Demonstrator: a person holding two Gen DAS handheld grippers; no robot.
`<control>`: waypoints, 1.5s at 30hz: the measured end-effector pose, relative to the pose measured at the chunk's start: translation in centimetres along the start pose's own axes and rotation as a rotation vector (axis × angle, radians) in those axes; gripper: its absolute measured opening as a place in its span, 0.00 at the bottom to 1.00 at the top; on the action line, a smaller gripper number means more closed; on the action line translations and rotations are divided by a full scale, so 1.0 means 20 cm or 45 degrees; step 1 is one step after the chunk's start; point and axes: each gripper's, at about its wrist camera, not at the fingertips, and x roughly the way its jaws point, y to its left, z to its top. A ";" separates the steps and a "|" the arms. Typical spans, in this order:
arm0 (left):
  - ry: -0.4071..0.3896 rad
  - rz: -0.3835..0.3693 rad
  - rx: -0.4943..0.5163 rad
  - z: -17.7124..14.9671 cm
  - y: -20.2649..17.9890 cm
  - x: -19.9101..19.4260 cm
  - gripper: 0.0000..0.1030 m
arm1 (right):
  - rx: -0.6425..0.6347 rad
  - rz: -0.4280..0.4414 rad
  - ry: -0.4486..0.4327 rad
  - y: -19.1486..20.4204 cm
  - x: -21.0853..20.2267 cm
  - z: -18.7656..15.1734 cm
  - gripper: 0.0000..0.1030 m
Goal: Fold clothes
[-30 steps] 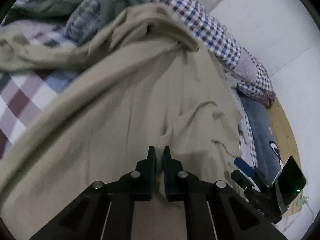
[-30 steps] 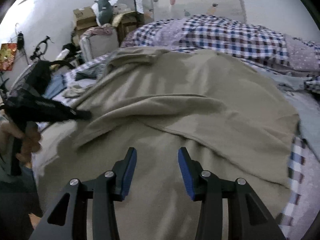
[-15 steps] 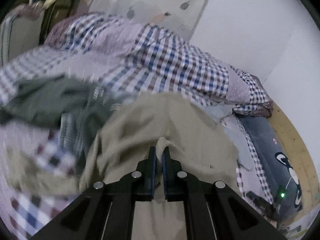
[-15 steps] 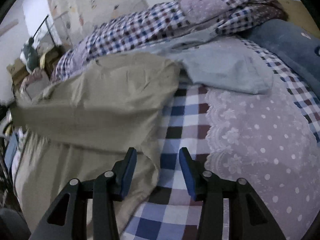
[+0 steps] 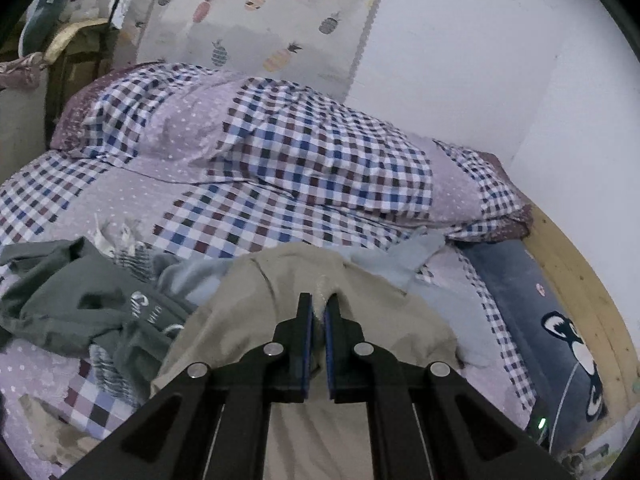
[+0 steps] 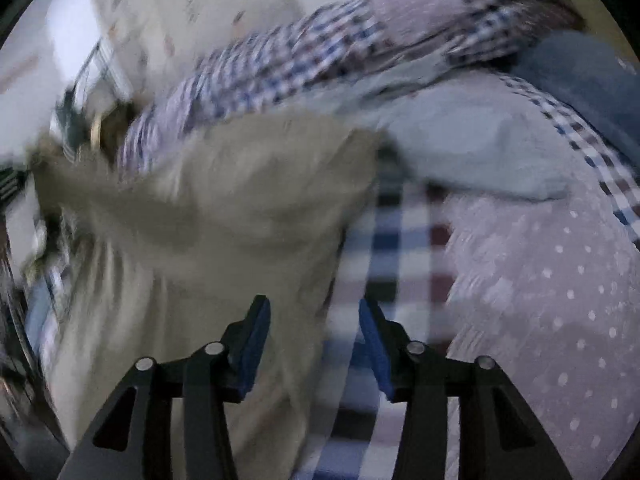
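Observation:
A large beige garment (image 5: 280, 320) drapes down from my left gripper (image 5: 318, 306), which is shut on a pinch of its cloth and holds it up above the bed. In the blurred right wrist view the same beige garment (image 6: 224, 216) hangs at the left and centre. My right gripper (image 6: 314, 312) is open, its blue pads straddling the garment's right edge without closing on it. A light blue garment (image 6: 472, 148) lies flat on the bed behind the beige one, partly hidden by it.
A dark green garment (image 5: 80, 304) lies crumpled at the left on the checked bedsheet (image 5: 256, 224). A checked quilt (image 5: 304, 148) is heaped against the wall. A navy pillow (image 5: 540, 308) and a wooden bed rail (image 5: 580, 280) run along the right side.
My left gripper has lifted the beige garment high, so the view swung from the cloth up to the quilt and wall. The right gripper swung right to the garment's edge, still open.

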 end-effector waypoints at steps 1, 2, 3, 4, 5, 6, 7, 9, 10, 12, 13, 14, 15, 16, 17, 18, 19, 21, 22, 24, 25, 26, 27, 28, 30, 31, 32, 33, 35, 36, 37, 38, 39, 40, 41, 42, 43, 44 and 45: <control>0.006 -0.002 0.004 -0.01 0.00 0.00 0.04 | 0.039 0.005 -0.027 -0.03 -0.01 0.05 0.52; 0.011 -0.002 0.008 -0.02 0.01 0.00 0.04 | 0.060 0.001 -0.044 -0.05 0.00 0.10 0.52; 0.016 -0.002 0.013 -0.03 0.01 0.00 0.04 | 0.078 -0.004 -0.056 -0.08 0.02 0.17 0.52; 0.021 -0.002 0.017 -0.04 0.02 0.00 0.04 | 0.084 -0.015 -0.051 -0.09 0.06 0.24 0.52; 0.026 -0.005 0.019 -0.04 0.03 0.00 0.04 | 0.080 -0.030 -0.033 -0.09 0.11 0.32 0.52; 0.030 -0.014 0.016 -0.04 0.04 0.00 0.04 | 0.077 -0.046 -0.014 -0.09 0.16 0.39 0.52; 0.032 -0.021 0.013 -0.04 0.04 0.00 0.04 | 0.070 -0.062 0.004 -0.09 0.20 0.45 0.52; 0.030 -0.036 0.001 -0.03 0.06 -0.01 0.04 | 0.045 -0.102 0.049 -0.10 0.30 0.58 0.52; 0.031 -0.042 0.001 -0.03 0.07 -0.01 0.04 | 0.033 -0.130 0.071 -0.10 0.35 0.63 0.52; 0.033 -0.054 0.005 -0.02 0.09 0.00 0.04 | 0.019 -0.196 0.102 -0.10 0.47 0.74 0.52; 0.036 -0.057 0.009 -0.02 0.09 0.00 0.04 | 0.015 -0.214 0.112 -0.11 0.52 0.76 0.52; 0.040 -0.059 0.014 -0.02 0.10 0.00 0.04 | 0.012 -0.221 0.124 -0.12 0.56 0.78 0.52; 0.045 -0.060 0.021 -0.02 0.10 0.01 0.04 | 0.005 -0.225 0.140 -0.12 0.61 0.80 0.51; 0.046 -0.058 0.025 -0.02 0.11 0.02 0.04 | -0.006 -0.235 0.161 -0.13 0.65 0.80 0.43; 0.046 -0.055 0.028 -0.01 0.12 0.02 0.04 | -0.017 -0.251 0.185 -0.14 0.70 0.81 0.27; 0.045 -0.052 0.031 -0.01 0.13 0.03 0.04 | -0.028 -0.265 0.205 -0.14 0.74 0.81 0.13; 0.045 -0.049 0.035 -0.01 0.14 0.04 0.04 | -0.043 -0.277 0.212 -0.14 0.76 0.82 0.03; 0.045 -0.042 0.041 0.00 0.16 0.05 0.04 | -0.071 -0.302 0.180 -0.14 0.76 0.84 0.02; 0.044 -0.039 0.044 0.01 0.17 0.06 0.04 | -0.071 -0.317 0.126 -0.14 0.72 0.86 0.02; 0.032 -0.040 0.059 0.01 0.19 0.07 0.04 | 0.003 -0.327 -0.017 -0.19 0.60 0.91 0.02; 0.023 -0.044 0.069 0.02 0.20 0.08 0.04 | 0.017 -0.344 -0.049 -0.21 0.56 0.93 0.01; 0.013 -0.048 0.079 0.02 0.20 0.09 0.04 | 0.023 -0.370 -0.071 -0.23 0.54 0.95 0.01; 0.019 -0.040 0.082 0.02 0.21 0.11 0.04 | 0.021 -0.399 -0.084 -0.24 0.52 0.97 0.01; 0.028 -0.028 0.082 0.02 0.22 0.13 0.04 | 0.011 -0.430 -0.084 -0.25 0.52 0.98 0.01; 0.047 -0.001 0.084 0.02 0.24 0.17 0.04 | -0.007 -0.484 -0.068 -0.26 0.53 0.98 0.01; 0.066 0.015 0.090 0.02 0.25 0.21 0.04 | -0.015 -0.511 -0.050 -0.27 0.54 0.98 0.01; 0.086 0.033 0.095 0.02 0.26 0.24 0.04 | -0.024 -0.537 -0.031 -0.28 0.56 0.98 0.01; 0.101 0.043 0.099 0.02 0.27 0.28 0.04 | -0.032 -0.563 -0.012 -0.28 0.58 0.98 0.01; 0.132 0.065 0.111 0.03 0.28 0.36 0.04 | -0.038 -0.586 0.021 -0.31 0.63 0.98 0.02; 0.159 0.085 0.114 0.03 0.29 0.41 0.04 | -0.038 -0.593 0.036 -0.32 0.65 0.97 0.02; 0.187 0.098 0.112 0.04 0.30 0.46 0.04 | -0.040 -0.602 0.049 -0.33 0.67 0.96 0.02; 0.208 0.114 0.110 0.04 0.30 0.51 0.04 | -0.038 -0.619 0.060 -0.35 0.69 0.95 0.03; 0.228 0.131 0.108 0.04 0.31 0.56 0.04 | -0.034 -0.641 0.068 -0.36 0.71 0.93 0.00; 0.248 0.147 0.106 0.05 0.32 0.60 0.04 | -0.021 -0.685 0.076 -0.39 0.72 0.92 0.02; 0.260 0.164 0.112 0.04 0.32 0.64 0.04 | -0.001 -0.750 0.085 -0.43 0.72 0.91 0.06; 0.277 0.177 0.115 0.04 0.33 0.67 0.04 | 0.041 -0.764 0.089 -0.48 0.71 0.89 0.06; 0.295 0.190 0.113 0.04 0.34 0.70 0.05 | 0.091 -0.743 0.087 -0.52 0.69 0.88 0.07; 0.312 0.204 0.111 0.03 0.35 0.73 0.05 | 0.133 -0.734 0.076 -0.55 0.65 0.86 0.09; 0.325 0.209 0.101 0.03 0.36 0.75 0.11 | 0.170 -0.726 0.051 -0.57 0.59 0.83 0.10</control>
